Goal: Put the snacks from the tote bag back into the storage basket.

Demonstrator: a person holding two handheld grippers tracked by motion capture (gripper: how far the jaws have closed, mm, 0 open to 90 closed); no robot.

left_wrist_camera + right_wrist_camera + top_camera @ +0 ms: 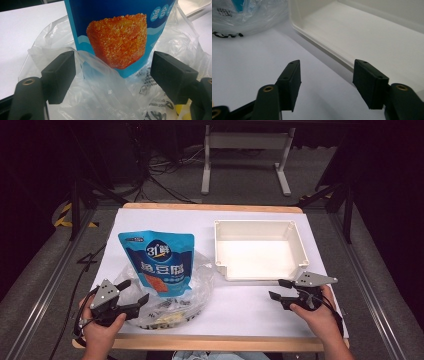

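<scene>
A blue snack pouch (158, 262) with an orange food picture stands upright inside a crumpled clear plastic bag (175, 295) at the left of the table. My left gripper (130, 292) is open at the bag's near left edge; in the left gripper view the pouch (117, 37) and the bag's film (105, 95) lie between its spread jaws, with no pad pressing. A white open box (259, 251) sits right of centre. My right gripper (279, 290) is open just in front of the box's near right corner, with nothing between its fingers; the box wall (367, 37) shows ahead.
The white table surface (240, 307) has a wooden front edge near my hands. Small printed packets (167, 316) lie in the bag's bottom. Beyond the table stands a white metal frame (245, 157) on a dark floor with cables.
</scene>
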